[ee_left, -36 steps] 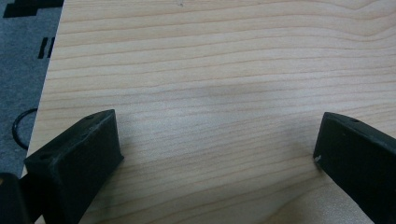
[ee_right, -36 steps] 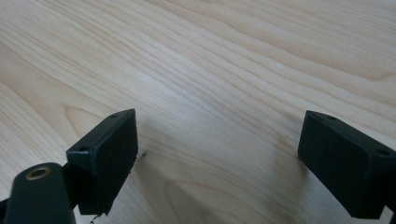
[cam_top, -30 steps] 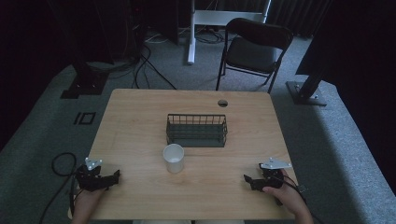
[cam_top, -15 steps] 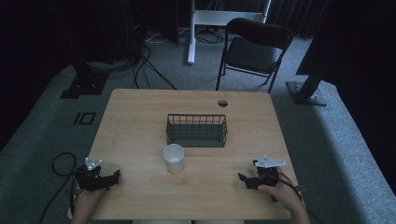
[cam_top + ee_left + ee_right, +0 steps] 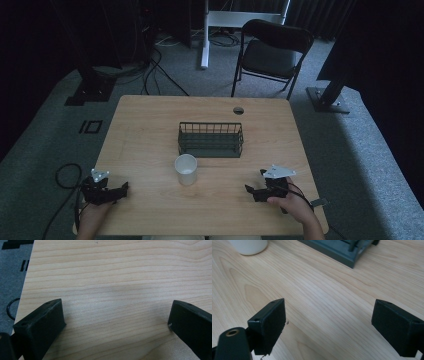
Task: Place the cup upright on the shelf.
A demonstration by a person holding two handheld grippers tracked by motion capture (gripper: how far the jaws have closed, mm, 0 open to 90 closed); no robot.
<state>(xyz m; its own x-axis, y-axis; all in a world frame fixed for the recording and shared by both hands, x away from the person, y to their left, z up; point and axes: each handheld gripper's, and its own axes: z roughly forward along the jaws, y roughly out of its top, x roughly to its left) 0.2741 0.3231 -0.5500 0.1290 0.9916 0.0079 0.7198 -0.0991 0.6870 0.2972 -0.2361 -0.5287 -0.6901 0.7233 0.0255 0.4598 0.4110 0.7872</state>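
While jaws gape wide, each hand-held gripper (image 5: 256, 191) holds nothing.

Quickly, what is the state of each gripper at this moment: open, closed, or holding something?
Left gripper: open, holding nothing, jaws wide apart over the light wooden table.
Right gripper: open, holding nothing, jaws wide apart above the same table.

One white cup (image 5: 186, 169); one wire basket (image 5: 210, 139); one folding chair (image 5: 270, 50); two grippers.

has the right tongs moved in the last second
Yes. In the high view the right tongs have shifted left along the table's near edge, toward the white cup, which stayed put by the wire basket.
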